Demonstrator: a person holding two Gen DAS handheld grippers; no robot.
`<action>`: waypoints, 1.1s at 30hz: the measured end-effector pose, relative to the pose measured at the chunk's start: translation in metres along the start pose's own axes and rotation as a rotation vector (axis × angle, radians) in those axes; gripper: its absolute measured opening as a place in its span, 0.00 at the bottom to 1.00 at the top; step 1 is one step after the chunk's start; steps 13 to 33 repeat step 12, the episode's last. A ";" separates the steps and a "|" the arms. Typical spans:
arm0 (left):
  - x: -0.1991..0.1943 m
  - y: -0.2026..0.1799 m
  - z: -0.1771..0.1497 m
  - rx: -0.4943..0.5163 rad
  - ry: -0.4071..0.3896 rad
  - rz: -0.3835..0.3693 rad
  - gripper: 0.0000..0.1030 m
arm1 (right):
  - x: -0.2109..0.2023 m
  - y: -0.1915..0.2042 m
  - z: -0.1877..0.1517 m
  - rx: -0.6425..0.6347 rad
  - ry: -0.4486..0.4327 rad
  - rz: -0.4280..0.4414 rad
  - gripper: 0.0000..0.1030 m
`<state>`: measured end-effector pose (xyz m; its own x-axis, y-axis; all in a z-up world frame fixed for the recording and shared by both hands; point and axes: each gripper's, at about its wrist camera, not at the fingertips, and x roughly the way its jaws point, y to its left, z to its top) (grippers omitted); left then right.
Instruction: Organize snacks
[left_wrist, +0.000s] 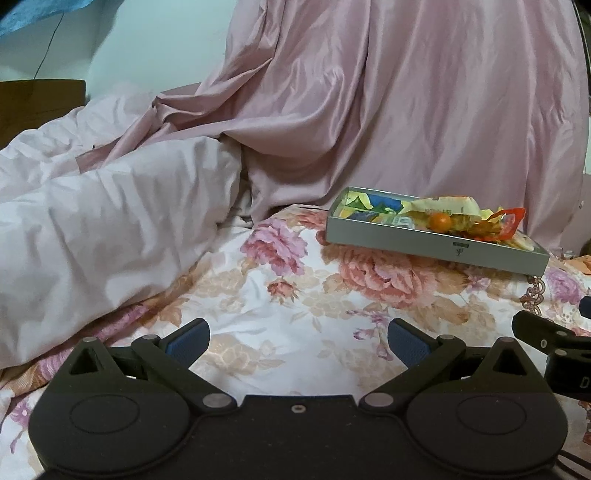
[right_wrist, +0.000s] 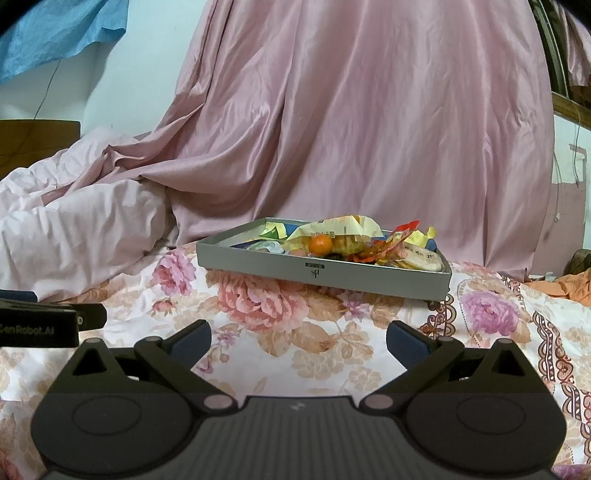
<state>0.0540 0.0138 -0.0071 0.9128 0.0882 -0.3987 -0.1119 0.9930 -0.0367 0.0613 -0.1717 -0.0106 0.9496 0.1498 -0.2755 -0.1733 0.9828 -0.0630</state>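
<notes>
One tray (right_wrist: 258, 260), one orange fruit (right_wrist: 320, 244), two grippers (right_wrist: 298, 341)

Below me lies a floral bedsheet (right_wrist: 258, 306), white with pink, purple and tan blooms; its right part carries a patterned border (right_wrist: 550, 343). A pale pink duvet (left_wrist: 110, 229) is bunched at my left, resting on the sheet. Behind it, a glossy pink curtain (right_wrist: 369, 129) hangs in folds down to the bed, its lower left part spilling over the duvet. A pale wall (left_wrist: 147, 48) stands at upper left, with blue fabric (right_wrist: 55, 33) hung across its top corner. A brown wooden headboard (left_wrist: 40, 99) shows at far left. Orange cloth (right_wrist: 572, 284) lies at far right.
</notes>
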 end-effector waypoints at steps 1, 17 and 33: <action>0.000 0.000 0.000 0.002 0.001 0.000 0.99 | 0.000 0.000 0.000 0.001 0.001 0.000 1.00; 0.000 -0.002 0.000 0.022 -0.013 0.011 0.99 | 0.000 0.000 0.000 0.000 0.008 0.000 1.00; 0.000 -0.002 0.000 0.022 -0.013 0.011 0.99 | 0.000 0.000 0.000 0.000 0.008 0.000 1.00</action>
